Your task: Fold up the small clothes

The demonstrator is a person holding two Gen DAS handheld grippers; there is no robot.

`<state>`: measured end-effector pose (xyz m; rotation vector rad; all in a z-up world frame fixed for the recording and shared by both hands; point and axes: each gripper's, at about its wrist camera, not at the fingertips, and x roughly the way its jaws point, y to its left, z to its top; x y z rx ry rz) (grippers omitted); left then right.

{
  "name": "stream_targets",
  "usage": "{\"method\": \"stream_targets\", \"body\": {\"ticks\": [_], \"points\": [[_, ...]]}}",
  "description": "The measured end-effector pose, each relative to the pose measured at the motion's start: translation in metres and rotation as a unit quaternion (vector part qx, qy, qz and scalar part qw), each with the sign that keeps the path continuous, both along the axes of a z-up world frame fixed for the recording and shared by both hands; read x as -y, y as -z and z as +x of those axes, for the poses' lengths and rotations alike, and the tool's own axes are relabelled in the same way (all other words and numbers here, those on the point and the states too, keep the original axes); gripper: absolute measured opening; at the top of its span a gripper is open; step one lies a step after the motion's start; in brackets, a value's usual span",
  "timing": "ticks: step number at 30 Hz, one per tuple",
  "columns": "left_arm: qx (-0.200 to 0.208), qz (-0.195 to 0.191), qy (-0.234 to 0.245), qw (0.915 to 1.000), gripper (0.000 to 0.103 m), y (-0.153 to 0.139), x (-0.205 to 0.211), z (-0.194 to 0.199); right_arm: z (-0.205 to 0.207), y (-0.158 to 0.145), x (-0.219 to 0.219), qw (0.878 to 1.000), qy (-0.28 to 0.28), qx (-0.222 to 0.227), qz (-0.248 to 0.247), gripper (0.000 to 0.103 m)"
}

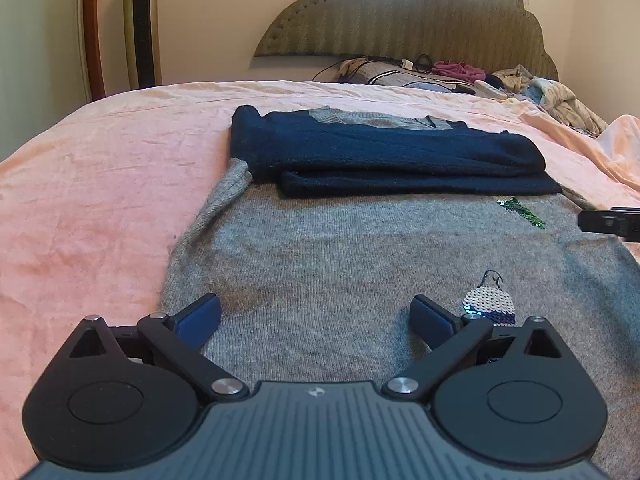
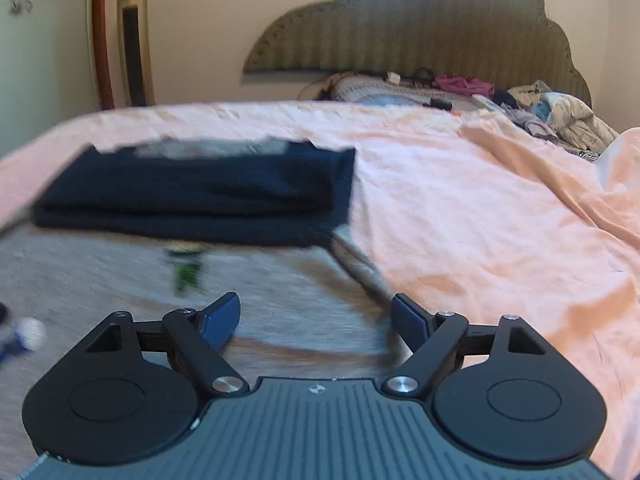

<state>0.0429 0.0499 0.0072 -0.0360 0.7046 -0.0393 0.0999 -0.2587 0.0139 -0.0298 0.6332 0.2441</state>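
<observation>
A small grey knit sweater (image 1: 320, 248) with navy sleeves lies flat on the pink bed sheet (image 1: 88, 184). Its navy sleeves (image 1: 384, 156) are folded across the upper part. Sequin patches decorate the grey front (image 1: 490, 304). My left gripper (image 1: 316, 316) stands open low over the sweater's near left part, nothing between its fingers. My right gripper (image 2: 316, 320) is open too, above the sweater's near right edge (image 2: 360, 264), with only cloth below it. In the right wrist view the sweater (image 2: 120, 276) is blurred and the navy sleeves (image 2: 200, 196) lie at the left.
A padded headboard (image 1: 420, 20) stands at the far end of the bed. Pillows, cables and a heap of loose clothes (image 1: 552, 96) lie in front of it. A tower fan (image 1: 142, 24) stands by the left wall. Bunched pink sheet (image 2: 540, 184) rises at the right.
</observation>
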Motion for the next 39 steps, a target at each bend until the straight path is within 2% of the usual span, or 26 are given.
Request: {"method": "stream_targets", "body": {"ticks": [1, 3, 4, 5, 7, 9, 12, 17, 21, 25, 27, 30, 33, 34, 36, 39], "points": [[-0.001, 0.003, 0.000, 1.0000, 0.102, 0.000, 0.001, 0.000, -0.009, -0.001, -0.008, 1.000, -0.020, -0.004, 0.009, 0.103], [-0.002, 0.008, 0.000, 1.0000, 0.102, 0.000, 0.003, 0.000, -0.021, 0.007, -0.027, 0.998, -0.049, -0.021, -0.030, 0.102], [-0.003, 0.010, 0.001, 0.9999, 0.102, 0.001, 0.003, 0.001, -0.024, 0.016, -0.033, 0.996, -0.049, -0.030, -0.062, 0.102], [-0.003, 0.010, 0.001, 0.9999, 0.102, 0.001, 0.003, 0.001, -0.027, 0.025, -0.031, 0.996, -0.047, -0.031, -0.072, 0.103], [-0.003, 0.011, 0.001, 0.9999, 0.102, 0.001, 0.003, 0.000, -0.030, 0.026, -0.006, 0.999, -0.035, -0.037, -0.019, 0.103], [-0.003, 0.011, 0.000, 0.9999, 0.102, 0.001, 0.004, 0.000, -0.034, 0.025, 0.010, 0.999, -0.005, -0.031, -0.040, 0.103], [-0.003, 0.012, 0.001, 0.9999, 0.103, 0.001, 0.004, 0.001, -0.041, 0.026, 0.028, 0.999, -0.001, -0.033, -0.022, 0.103], [-0.013, 0.026, -0.007, 0.9996, 0.103, -0.001, 0.005, -0.004, -0.041, 0.028, 0.023, 0.999, 0.001, -0.031, -0.033, 0.103], [-0.031, 0.030, 0.000, 0.9991, 0.103, -0.005, 0.002, -0.032, -0.040, 0.028, 0.024, 0.999, 0.002, -0.031, -0.031, 0.103], [-0.011, 0.030, 0.013, 0.9994, 0.103, -0.001, -0.001, -0.059, -0.040, 0.028, 0.025, 0.999, 0.002, -0.031, -0.031, 0.103], [-0.009, 0.019, 0.009, 0.9997, 0.103, -0.001, -0.004, -0.060, -0.041, 0.026, 0.024, 0.999, 0.005, -0.031, -0.035, 0.103], [-0.008, 0.026, -0.001, 0.9996, 0.103, -0.001, 0.000, -0.057, -0.051, 0.013, 0.017, 0.998, 0.037, -0.035, -0.035, 0.103], [-0.006, 0.031, -0.005, 0.9995, 0.103, -0.001, 0.002, -0.057, -0.067, 0.013, 0.008, 0.999, -0.003, -0.037, -0.001, 0.103], [-0.007, 0.030, -0.005, 0.9995, 0.103, -0.001, 0.002, -0.057, -0.069, 0.020, 0.003, 0.999, -0.014, -0.048, -0.011, 0.103], [-0.007, 0.028, -0.005, 0.9996, 0.103, -0.001, 0.003, -0.058, -0.075, 0.027, -0.005, 0.999, -0.021, -0.029, -0.039, 0.103], [-0.007, 0.027, -0.005, 0.9996, 0.103, -0.001, 0.003, -0.058, -0.073, 0.027, -0.003, 0.999, -0.017, -0.033, -0.029, 0.103]]}}
